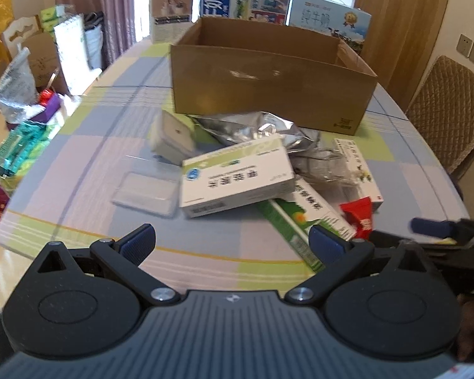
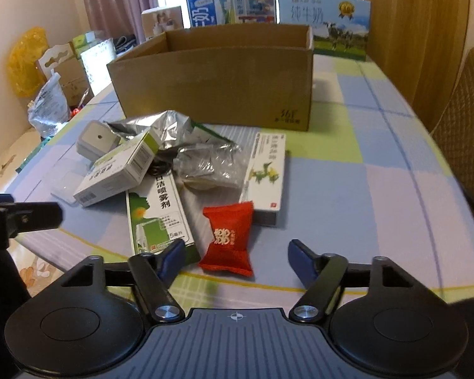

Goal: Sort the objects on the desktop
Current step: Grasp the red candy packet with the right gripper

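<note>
Worktop, checked cloth. Open cardboard box mid-worktop toward the far edge, seemingly empty. Heap of packets just in front of it. Red sachet nearest the near edge, long axis running away from it. Right tool spread, empty, sachet straight ahead between its fingers: nearer hand. Left tool also spread, empty.

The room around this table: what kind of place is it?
Probably a home dining room: a table under a checked cloth, a padded chair beside it, curtains at the window, and milk cartons stacked behind.
</note>
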A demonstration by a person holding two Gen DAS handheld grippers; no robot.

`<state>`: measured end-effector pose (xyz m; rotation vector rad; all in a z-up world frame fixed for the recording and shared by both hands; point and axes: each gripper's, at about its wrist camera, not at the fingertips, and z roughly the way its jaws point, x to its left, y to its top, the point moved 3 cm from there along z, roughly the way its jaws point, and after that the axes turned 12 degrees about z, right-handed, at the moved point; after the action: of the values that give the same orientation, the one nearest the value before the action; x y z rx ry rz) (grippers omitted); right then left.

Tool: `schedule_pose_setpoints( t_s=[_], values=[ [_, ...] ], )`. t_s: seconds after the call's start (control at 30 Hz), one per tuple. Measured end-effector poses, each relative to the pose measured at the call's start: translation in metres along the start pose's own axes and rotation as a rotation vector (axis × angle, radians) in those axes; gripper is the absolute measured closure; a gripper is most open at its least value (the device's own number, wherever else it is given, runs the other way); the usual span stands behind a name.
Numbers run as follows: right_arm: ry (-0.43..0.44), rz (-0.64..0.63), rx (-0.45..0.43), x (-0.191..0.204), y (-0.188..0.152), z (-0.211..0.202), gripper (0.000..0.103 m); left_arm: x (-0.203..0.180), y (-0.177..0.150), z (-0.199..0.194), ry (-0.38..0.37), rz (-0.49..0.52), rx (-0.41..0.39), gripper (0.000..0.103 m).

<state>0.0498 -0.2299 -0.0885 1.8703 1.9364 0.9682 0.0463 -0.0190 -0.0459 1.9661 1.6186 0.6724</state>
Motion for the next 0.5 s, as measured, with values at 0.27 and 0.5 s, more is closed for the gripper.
schedule_pose_setpoints(
  t_s=[0.27, 0.5],
  values=[
    [0.021, 0.0, 0.027, -0.003, -0.003, 0.027, 0.053, -0.011, 0.006, 0.024, -0.033, -0.03, 0.032, 0.004],
    [0.043, 0.003, 0.037, -0.01, -0.004, 0.035, 0.067, -0.022, 0.006, 0.039, -0.064, -0.049, 0.06, 0.004]
  ],
)
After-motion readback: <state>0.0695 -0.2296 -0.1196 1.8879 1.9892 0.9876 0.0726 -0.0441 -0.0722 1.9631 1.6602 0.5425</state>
